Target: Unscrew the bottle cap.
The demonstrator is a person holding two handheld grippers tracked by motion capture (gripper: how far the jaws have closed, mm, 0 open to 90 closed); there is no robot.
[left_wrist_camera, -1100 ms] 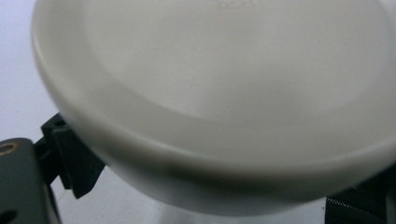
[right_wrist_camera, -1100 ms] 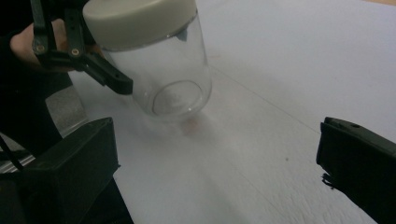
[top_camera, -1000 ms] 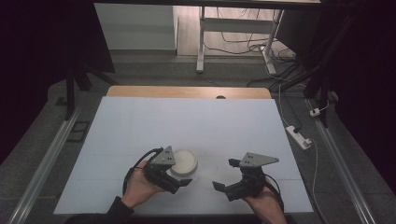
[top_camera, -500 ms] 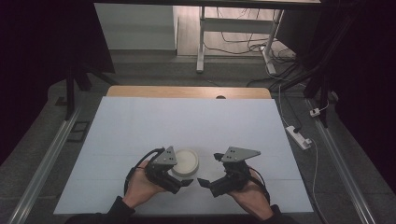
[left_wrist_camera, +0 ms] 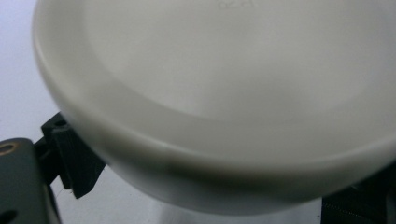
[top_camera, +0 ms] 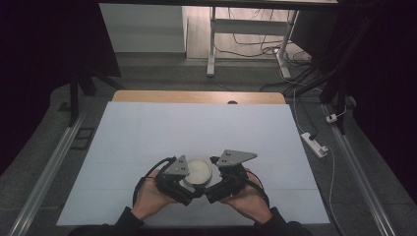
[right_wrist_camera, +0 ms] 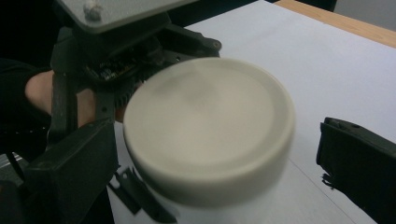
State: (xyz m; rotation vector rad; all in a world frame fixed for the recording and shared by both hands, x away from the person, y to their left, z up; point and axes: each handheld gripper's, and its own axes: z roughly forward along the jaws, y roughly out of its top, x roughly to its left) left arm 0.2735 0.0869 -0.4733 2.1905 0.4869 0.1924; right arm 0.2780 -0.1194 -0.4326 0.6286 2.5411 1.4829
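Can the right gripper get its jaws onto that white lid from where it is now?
Probably yes: the right gripper is open, its jaws standing either side of the white lid, nothing between them.

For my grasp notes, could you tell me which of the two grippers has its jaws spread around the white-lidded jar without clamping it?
The right gripper: in its own view, its jaws stand apart on either side of the jar. The left gripper sits close against the jar.

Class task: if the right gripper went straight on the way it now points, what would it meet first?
Most likely the white lidded jar, right ahead between the right gripper and its open jaws; behind it sits the left gripper.
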